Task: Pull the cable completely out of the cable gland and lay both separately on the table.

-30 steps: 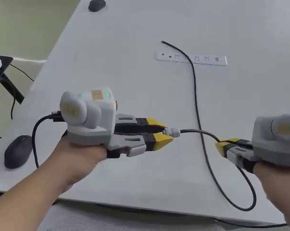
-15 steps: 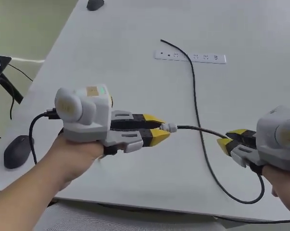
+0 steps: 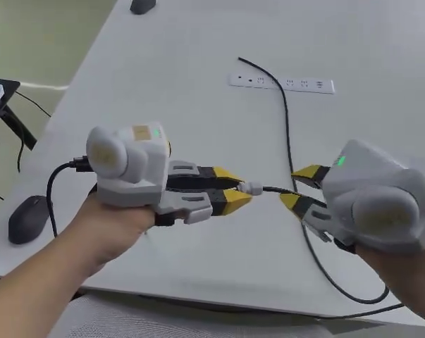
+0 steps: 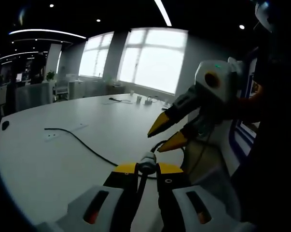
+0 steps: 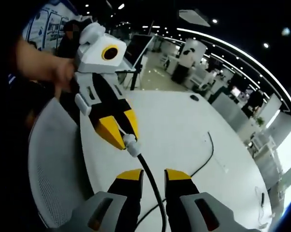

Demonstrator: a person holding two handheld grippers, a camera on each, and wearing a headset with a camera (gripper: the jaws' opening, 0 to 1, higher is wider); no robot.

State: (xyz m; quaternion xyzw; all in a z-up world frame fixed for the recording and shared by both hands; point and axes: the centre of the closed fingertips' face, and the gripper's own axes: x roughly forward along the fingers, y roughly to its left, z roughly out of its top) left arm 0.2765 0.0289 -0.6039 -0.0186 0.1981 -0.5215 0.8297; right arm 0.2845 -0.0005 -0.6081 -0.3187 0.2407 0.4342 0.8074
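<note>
In its own view the right gripper's [image 5: 154, 173] parted fingers [image 5: 130, 176] straddle the cable [image 5: 151, 179]; the left gripper [image 3: 239, 191] pinches the cable gland [image 3: 253, 189].

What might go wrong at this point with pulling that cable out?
1. The right gripper is open around the cable, very close to the gland. If it closes there, it may catch the gland too, or slip along the smooth cable when pulling.
2. The left gripper holds the small gland just at its jaw tips, so a hard pull might tug it free.
</note>
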